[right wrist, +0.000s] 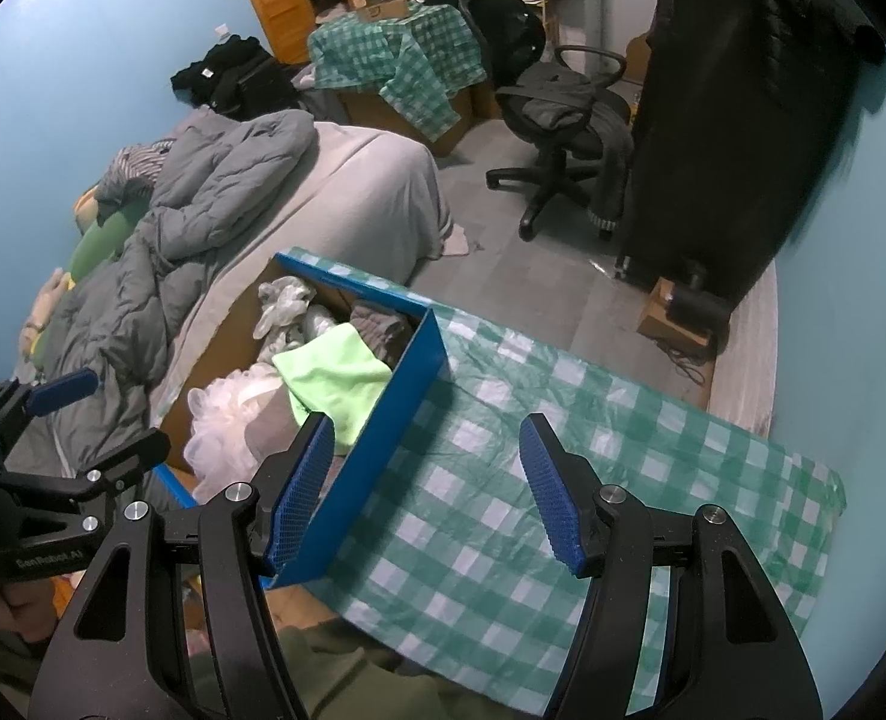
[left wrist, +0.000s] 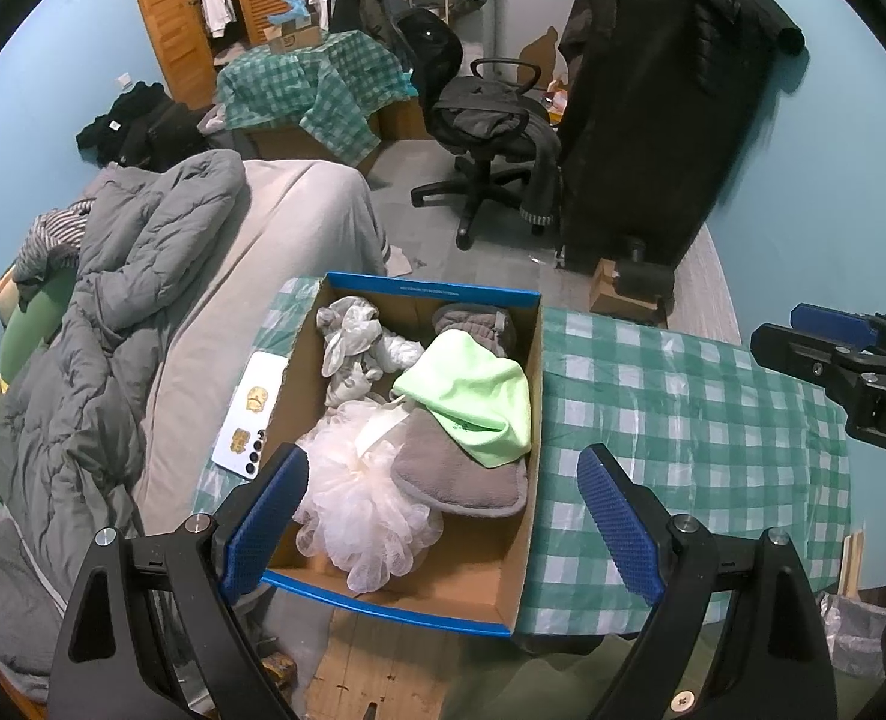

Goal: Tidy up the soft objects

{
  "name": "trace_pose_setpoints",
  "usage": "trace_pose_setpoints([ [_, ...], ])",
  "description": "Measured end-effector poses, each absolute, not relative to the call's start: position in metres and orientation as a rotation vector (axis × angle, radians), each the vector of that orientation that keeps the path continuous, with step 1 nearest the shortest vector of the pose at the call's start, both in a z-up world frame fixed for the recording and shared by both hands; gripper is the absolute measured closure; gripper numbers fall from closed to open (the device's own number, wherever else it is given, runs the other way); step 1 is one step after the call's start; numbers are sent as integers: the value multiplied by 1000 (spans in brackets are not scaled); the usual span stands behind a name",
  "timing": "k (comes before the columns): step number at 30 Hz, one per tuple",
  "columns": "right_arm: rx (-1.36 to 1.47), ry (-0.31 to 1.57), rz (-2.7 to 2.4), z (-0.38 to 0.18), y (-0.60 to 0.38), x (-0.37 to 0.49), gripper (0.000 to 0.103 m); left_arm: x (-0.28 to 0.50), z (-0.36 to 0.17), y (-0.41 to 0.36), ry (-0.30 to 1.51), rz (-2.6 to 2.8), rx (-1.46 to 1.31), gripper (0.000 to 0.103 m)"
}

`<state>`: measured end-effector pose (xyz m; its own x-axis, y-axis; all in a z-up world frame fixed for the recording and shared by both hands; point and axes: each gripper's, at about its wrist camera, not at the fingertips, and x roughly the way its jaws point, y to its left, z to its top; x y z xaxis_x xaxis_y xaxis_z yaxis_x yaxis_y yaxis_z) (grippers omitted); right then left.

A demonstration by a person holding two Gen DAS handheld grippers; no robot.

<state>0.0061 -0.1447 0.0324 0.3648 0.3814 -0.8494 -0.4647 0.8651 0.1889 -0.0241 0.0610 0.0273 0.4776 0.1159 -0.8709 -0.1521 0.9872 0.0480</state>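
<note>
Gaping wide, both tools, left (left wrist: 443,510) and right (right wrist: 425,492), hold nothing.

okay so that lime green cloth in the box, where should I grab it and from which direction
Pinch the raised hump of the lime green cloth, coming straight down from above. It lies draped on top of the grey pad, so nothing covers it, and the box walls block any sideways approach. The open left gripper is nearest.

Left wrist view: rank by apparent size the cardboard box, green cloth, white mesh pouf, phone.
1. cardboard box, clearly largest.
2. white mesh pouf and green cloth look about equal; the pouf sits nearer the camera, so no ranking between them.
3. phone, smallest.
</note>
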Motion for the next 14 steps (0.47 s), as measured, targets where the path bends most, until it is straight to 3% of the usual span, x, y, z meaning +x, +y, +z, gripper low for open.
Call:
trace_pose_setpoints([
  [14,-92,1072,541,34,-138,4,40,-25,28,61,1063,170,-36,11],
])
